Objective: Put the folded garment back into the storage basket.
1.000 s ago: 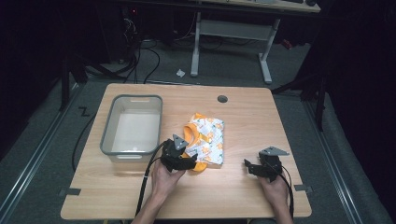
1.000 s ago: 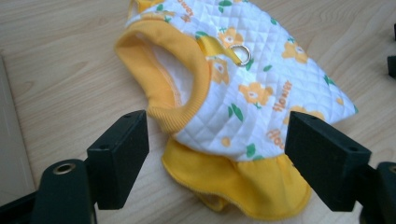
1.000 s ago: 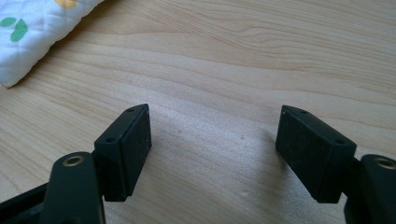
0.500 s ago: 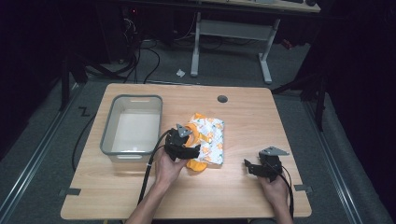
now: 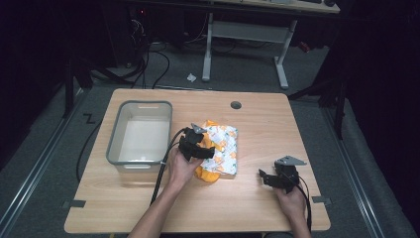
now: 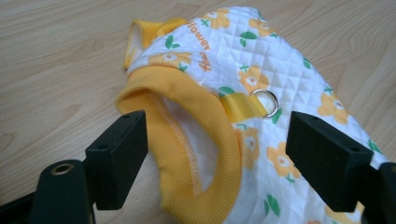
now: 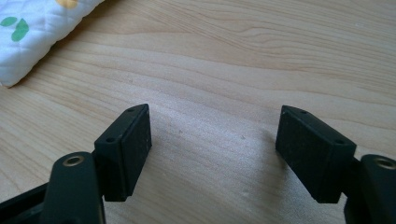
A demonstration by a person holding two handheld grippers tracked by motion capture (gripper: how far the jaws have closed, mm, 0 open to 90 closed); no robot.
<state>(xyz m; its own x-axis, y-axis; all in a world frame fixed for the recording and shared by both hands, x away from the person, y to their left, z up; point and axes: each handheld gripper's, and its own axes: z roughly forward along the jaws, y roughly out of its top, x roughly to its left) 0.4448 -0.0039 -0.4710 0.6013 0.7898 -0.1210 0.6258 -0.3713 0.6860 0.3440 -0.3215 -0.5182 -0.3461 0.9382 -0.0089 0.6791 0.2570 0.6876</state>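
Note:
A small quilted white garment point(image 5: 222, 148) with orange flowers and yellow ribbed trim lies at the middle of the wooden table point(image 5: 257, 114). My left gripper point(image 5: 198, 147) hovers over its left edge, open. In the left gripper view the garment point(image 6: 261, 70) has its yellow neck opening between the wide-apart jaws of the left gripper point(image 6: 217, 149), beside a metal ring point(image 6: 265, 100) on a yellow strap. My right gripper point(image 5: 274, 178) rests low near the table's front right, open over bare wood. In the right gripper view a corner of the garment point(image 7: 32, 32) lies at upper left, far from the right gripper point(image 7: 212, 140).
A grey plastic bin point(image 5: 140, 133) stands on the table's left half, close to the left hand. A round cable hole point(image 5: 236, 105) sits near the far edge. Cables trail from both grippers toward the front edge. Beyond the table are a desk frame and floor cables.
My left gripper has moved forward and a little right from the garment's near edge onto its left side. The right gripper has stayed in place.

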